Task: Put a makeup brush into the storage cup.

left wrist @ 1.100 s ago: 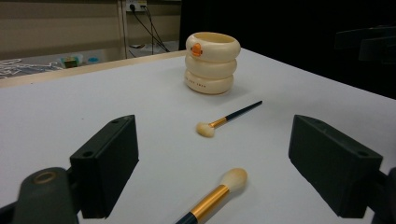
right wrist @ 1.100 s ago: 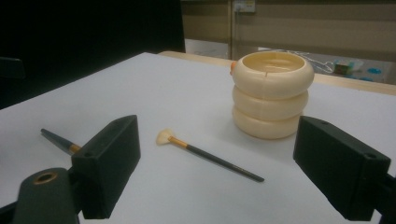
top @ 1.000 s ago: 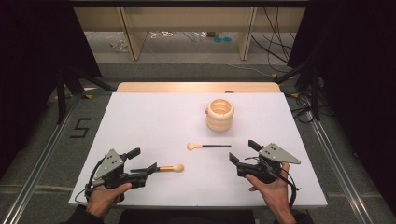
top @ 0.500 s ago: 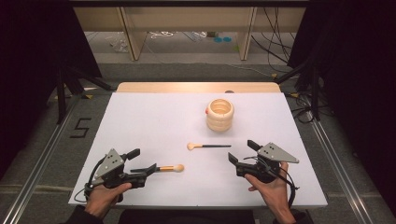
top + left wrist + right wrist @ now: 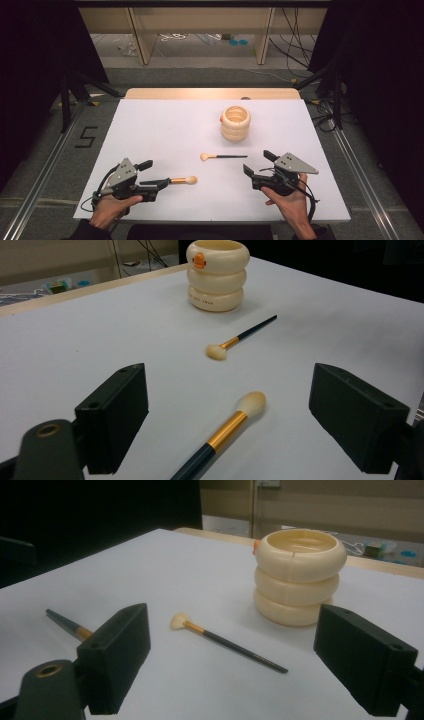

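White covered the bench (image 5: 165, 125) in the high view, where your left gripper (image 5: 150, 176) sat at the near left with its fingers spread wide and closed on nothing; the larger brush (image 5: 183, 180) lay flat between them, its dark handle running back toward the gripper and its pale tuft pointing right. Your right gripper (image 5: 257, 164) rested at the near right, fingers equally wide apart and empty. Between the two, a little farther up the bench, the thin brush (image 5: 222, 156) lay flat with its tuft to the left, and beyond it the cream ringed holder (image 5: 235, 122) stood upright. In the left gripper view, your two black fingers (image 5: 112, 420) stood well apart, and the larger brush (image 5: 225, 432) lay on the bench between them without touching either; the thin brush (image 5: 240, 337) lay farther off, and the holder (image 5: 217, 274) stood behind it. In the right gripper view, your fingers (image 5: 115, 657) again gaped wide around nothing, the thin brush (image 5: 225, 645) lay ahead between them, the holder (image 5: 298, 577) stood just past it, and the larger brush's handle (image 5: 65, 622) peeked out at the left.
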`<state>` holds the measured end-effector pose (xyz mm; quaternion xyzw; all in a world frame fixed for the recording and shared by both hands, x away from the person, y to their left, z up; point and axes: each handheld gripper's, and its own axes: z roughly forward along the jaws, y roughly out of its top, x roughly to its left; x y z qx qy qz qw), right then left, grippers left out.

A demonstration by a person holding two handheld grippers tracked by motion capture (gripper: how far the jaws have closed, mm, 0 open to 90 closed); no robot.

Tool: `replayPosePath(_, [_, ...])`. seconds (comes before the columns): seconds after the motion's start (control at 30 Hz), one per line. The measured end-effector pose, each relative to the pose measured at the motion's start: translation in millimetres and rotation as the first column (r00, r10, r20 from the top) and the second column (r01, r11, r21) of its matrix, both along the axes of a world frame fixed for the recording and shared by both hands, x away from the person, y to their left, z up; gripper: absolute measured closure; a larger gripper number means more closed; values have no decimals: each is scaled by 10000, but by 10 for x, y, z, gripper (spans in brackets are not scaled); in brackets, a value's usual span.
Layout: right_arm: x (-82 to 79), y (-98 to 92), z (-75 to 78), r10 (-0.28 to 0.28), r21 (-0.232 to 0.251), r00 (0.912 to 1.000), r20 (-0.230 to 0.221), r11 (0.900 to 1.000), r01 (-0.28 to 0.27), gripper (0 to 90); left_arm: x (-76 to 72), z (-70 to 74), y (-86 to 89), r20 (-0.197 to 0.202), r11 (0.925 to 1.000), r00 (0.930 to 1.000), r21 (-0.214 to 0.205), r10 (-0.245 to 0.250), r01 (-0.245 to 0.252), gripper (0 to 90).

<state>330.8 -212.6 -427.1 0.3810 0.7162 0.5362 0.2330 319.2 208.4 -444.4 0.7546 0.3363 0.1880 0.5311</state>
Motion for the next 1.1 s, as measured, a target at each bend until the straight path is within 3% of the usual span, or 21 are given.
replayPosePath(0.3, [0, 8, -6, 117, -143, 9997, -211, 9998, -120, 157, 95, 13, -34, -326, 9982, 9985, 396, -440, 453, 163])
replayPosePath(0.37, [0, 9, -4, 149, -97, 9996, -231, 9998, -151, 157, 121, 18, -46, -302, 9951, 9973, 711, -664, 684, 163])
replayPosePath(0.4, [-1, 12, -4, 142, -70, 9997, -223, 9999, -143, 157, 126, 12, -63, -466, 9956, 9967, 638, -660, 689, 164])
replayPosePath(0.67, [3, 15, -12, 226, -127, 9995, -198, 9997, -229, 158, 237, 11, -147, -709, 9839, 9914, 1342, -1096, 1184, 176])
replayPosePath(0.8, [7, 14, -10, 257, -143, 9996, -128, 9996, -259, 158, 263, -3, -187, -837, 9830, 9900, 1354, -1136, 1243, 176])
replayPosePath(0.83, [36, 17, -26, 330, -163, 9990, 307, 9993, -326, 158, 268, -2, -191, -802, 9818, 9902, 1429, -1145, 1251, 176])
replayPosePath(0.87, [27, 12, -20, 328, -286, 9993, 150, 9991, -324, 158, 273, -3, -195, -819, 9815, 9900, 1444, -1148, 1257, 175])
replayPosePath(1.1, [31, 18, -20, 377, -270, 9991, 182, 9989, -372, 159, 281, 1, -227, -869, 9803, 9888, 1461, -1213, 1331, 176])
